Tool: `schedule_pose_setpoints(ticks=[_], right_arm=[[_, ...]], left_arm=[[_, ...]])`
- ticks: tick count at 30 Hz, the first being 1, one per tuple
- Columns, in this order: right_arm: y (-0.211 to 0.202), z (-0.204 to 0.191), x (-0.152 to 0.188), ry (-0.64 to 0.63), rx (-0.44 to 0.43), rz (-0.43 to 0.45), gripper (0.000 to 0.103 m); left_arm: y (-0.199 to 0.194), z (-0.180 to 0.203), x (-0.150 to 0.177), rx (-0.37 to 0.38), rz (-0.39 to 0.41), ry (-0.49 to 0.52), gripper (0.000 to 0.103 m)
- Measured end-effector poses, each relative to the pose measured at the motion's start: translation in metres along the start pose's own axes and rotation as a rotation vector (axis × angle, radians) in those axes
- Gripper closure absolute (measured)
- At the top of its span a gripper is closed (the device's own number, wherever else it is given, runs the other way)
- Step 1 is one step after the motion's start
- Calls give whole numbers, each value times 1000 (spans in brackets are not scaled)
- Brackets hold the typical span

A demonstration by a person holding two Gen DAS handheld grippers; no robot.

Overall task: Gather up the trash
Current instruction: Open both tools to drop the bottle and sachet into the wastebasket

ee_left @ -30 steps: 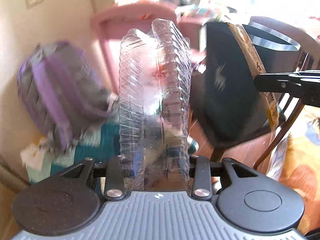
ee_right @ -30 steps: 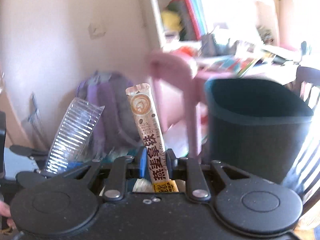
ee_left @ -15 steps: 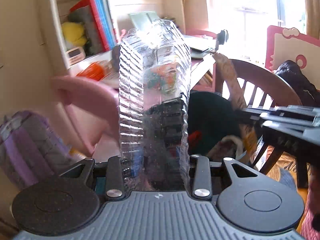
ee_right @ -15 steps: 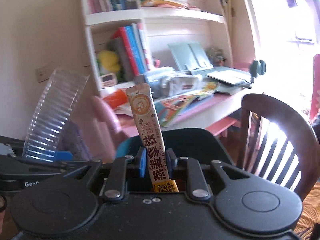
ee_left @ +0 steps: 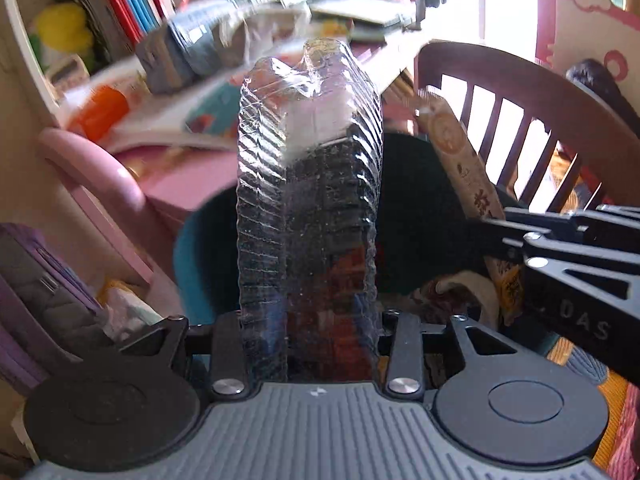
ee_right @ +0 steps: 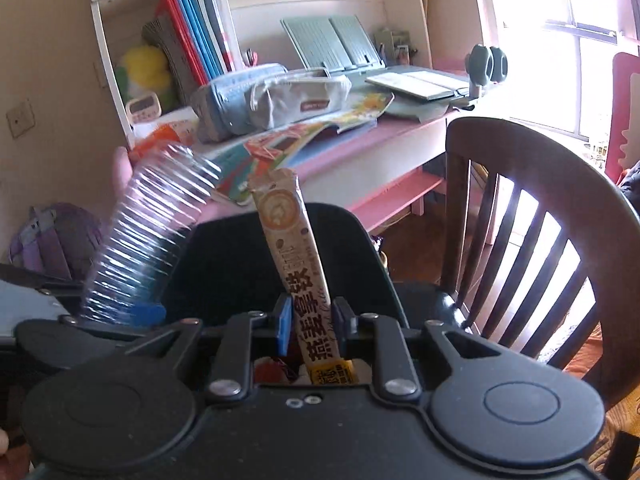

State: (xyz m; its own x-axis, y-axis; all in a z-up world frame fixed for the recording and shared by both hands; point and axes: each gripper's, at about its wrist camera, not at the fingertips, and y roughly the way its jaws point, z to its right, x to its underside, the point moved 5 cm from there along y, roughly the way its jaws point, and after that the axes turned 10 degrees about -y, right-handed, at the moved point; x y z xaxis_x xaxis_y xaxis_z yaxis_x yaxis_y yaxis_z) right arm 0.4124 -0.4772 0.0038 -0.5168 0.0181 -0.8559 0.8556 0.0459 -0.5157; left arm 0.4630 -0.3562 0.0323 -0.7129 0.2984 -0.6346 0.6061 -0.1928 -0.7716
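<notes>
Clear, ribbed plastic forms the crushed bottle (ee_left: pixel 308 200), its thin walls creased and flattened near the top. It stands upright between the fingers of the left gripper (ee_left: pixel 310 344), which are closed against its sides. Behind and below it sits the dark bin (ee_left: pixel 416 208), a smooth-walled tub with a teal rim on its left side. The right gripper (ee_right: pixel 312 326) has its blue-padded fingers pinched narrowly on a long, flat coffee sachet (ee_right: pixel 294 256), tan and glossy with a latte-art roundel near the top and bold dark characters lower down. The sachet stands upright in front of the bin's opening. A dark wooden slatted chair (ee_right: pixel 532 216) stands to the right, beside the pink tabletop (ee_right: pixel 360 148).
</notes>
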Motion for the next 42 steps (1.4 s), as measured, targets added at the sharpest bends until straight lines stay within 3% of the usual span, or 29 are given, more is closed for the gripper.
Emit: schedule_pose_setpoints(ticks=[5,8,12,19,22,31,42], right_arm=[[5,0,5,-17,-28,-21,77],[3,1,5,-27,-21,-16,75],[-4,5,4,-10,-10,2,63],[-24,-1,1,-27,-16,29,60],[-35,-5,1,-37,-15,40,60],[-66,-17,2,-56,-21,69,59],[-115,-51,10,-161,-52,134,53]], left_arm=[[24,3,5,-6,-84,12,58],[23,3,7,6,-78,20,46],[23,-1,5,18,-72,-12,42],[6,1,13,50,-49,-39,40],[-1,-1,14,51,-27,-56,21],[-35,-3,23,75,47,-69,21],[-98,-33,49,105,162,-162,21]])
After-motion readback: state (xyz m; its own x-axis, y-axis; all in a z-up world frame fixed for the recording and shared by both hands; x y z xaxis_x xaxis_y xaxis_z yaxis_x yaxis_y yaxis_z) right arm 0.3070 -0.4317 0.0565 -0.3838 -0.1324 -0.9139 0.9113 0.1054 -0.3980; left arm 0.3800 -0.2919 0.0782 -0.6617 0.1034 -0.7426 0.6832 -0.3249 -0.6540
